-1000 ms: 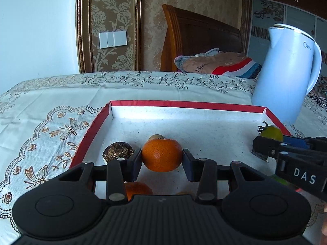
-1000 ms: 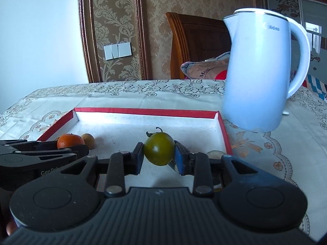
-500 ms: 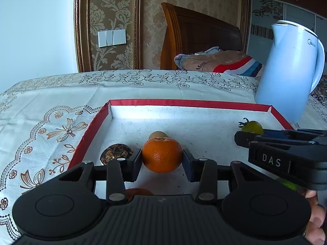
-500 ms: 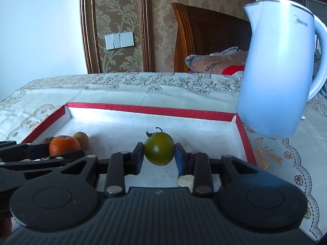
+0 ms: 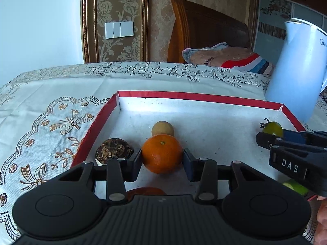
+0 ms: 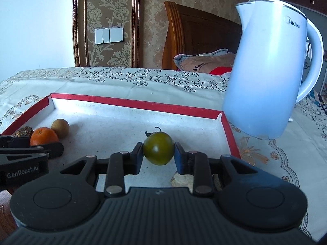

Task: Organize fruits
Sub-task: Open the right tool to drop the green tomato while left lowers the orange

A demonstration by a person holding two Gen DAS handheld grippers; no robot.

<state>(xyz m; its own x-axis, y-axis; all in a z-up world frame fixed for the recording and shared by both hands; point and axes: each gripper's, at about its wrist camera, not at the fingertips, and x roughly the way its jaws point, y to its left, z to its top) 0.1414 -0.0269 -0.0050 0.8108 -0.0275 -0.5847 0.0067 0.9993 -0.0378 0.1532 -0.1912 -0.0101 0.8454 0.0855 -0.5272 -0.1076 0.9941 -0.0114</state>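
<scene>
Orange-skinned round mandarin (image 5: 162, 156) sits clamped in the left tongs (image 5: 162, 164) over a red-rimmed white cardboard tray (image 5: 196, 97); the right tongs (image 6: 158, 158) grip a dark-green stemmed tomato (image 6: 158, 151) above the same tray.

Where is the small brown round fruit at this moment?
In the left wrist view, the small brown fruit lies inside the red-rimmed tray, just behind the orange held in the left gripper.

Damask wallpaper (image 5: 120, 4), a wooden headboard (image 5: 206, 32), a light switch (image 5: 119, 29).
</scene>
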